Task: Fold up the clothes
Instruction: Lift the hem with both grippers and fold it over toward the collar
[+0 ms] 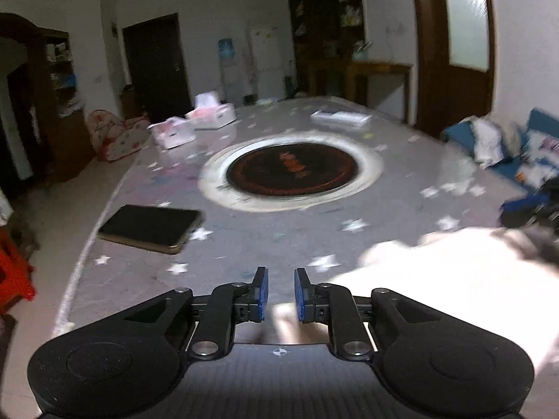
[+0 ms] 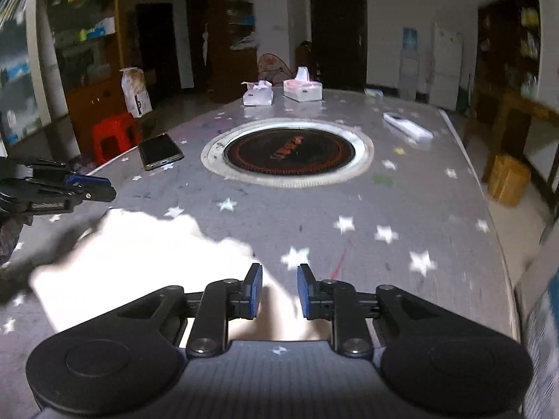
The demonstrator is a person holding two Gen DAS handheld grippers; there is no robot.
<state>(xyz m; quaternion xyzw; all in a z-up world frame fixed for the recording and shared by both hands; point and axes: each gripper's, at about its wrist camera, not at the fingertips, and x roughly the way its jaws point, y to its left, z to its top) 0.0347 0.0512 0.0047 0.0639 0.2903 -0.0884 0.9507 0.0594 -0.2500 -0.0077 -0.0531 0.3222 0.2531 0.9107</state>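
- Grey star-print tablecloth covers a big table; its left edge shows in the left wrist view, its right edge curves down the right wrist view, bare floor beyond both.
- Most open room: the near-right stretch of cloth in the right wrist view, only stars on it.
- Pale, overexposed folded garment lies flat at the near edge of the table, between the two tools; in the left wrist view it is the white patch low right.
- Right gripper: blue pads apart, nothing between them, tips over the garment's near right part; contact cannot be told.
- Left gripper: jaws apart, empty, over bare cloth just left of the garment. From the right wrist view it sits at far left, above the garment's left corner.
- Round black burner plate with a silver ring set in the table's middle, well past the garment.
- Two white open tissue boxes at the far end, tissue sticking up out of each.
- Dark flat phone with a gold rim near the left edge, apart from the garment.
- White flat remote-like bar far right of the burner.
- Off the table: red plastic stool at left, yellow-brown bin at right, dark wooden shelves behind.
- Both views motion-blurred.
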